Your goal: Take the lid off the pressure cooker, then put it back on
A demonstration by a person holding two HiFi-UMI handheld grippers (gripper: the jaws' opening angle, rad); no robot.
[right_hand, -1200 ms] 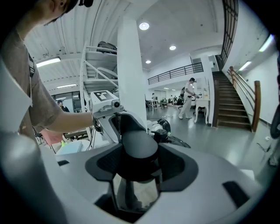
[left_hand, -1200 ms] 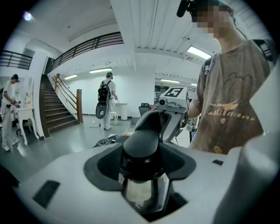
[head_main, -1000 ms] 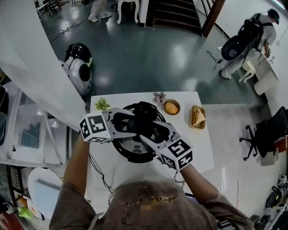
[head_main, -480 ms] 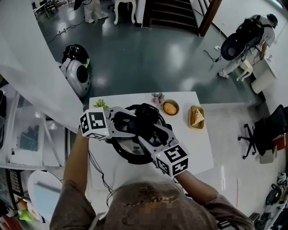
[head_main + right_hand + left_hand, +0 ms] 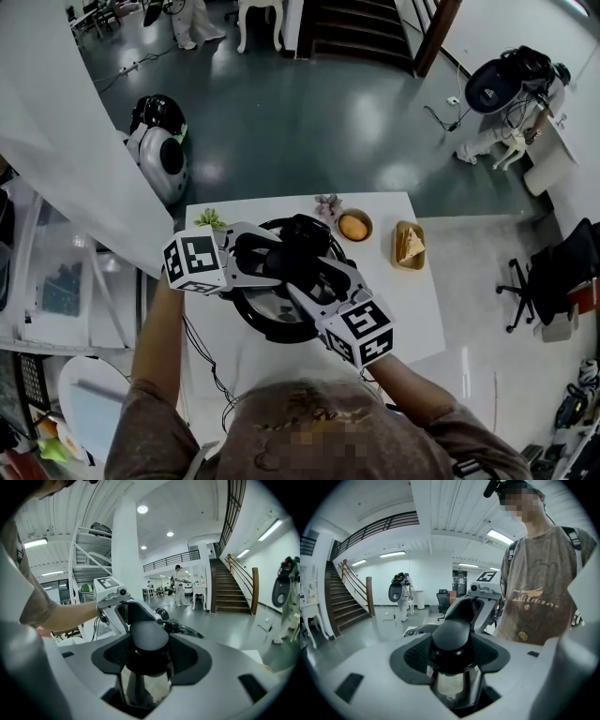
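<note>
- Movement since a second ago is very small: both hands sit where they were, and only the marker cube (image 5: 361, 330) on the right one shows a slightly different tilt in the head view
- Grip on the left: the left hand-held gripper (image 5: 451, 656) is clamped on the black lid handle (image 5: 451, 637), with its pads pressing the handle's two sides
- Grip on the right: the right hand-held gripper (image 5: 147, 654) pinches the same handle from the opposite end, so the two face each other across it and each shows in the other's view
- Position of the task's thing: the lid (image 5: 267, 302) still sits on the pressure cooker (image 5: 281, 335), which stands about mid-desk; no gap shows between lid and pot, though the hands hide much of the rim
- Surroundings are unchanged: the bowl (image 5: 356, 225) lies just beside the cooker's far rim and the tray (image 5: 411, 244) lies toward the far right corner of the desk (image 5: 412, 314), both untouched
- Meaning for the task, as I judge it: the two-handed hold is settled and the slight tilt may be the first of an unlocking twist, but the lid is not yet off, so both the removal and the refit lie ahead
</note>
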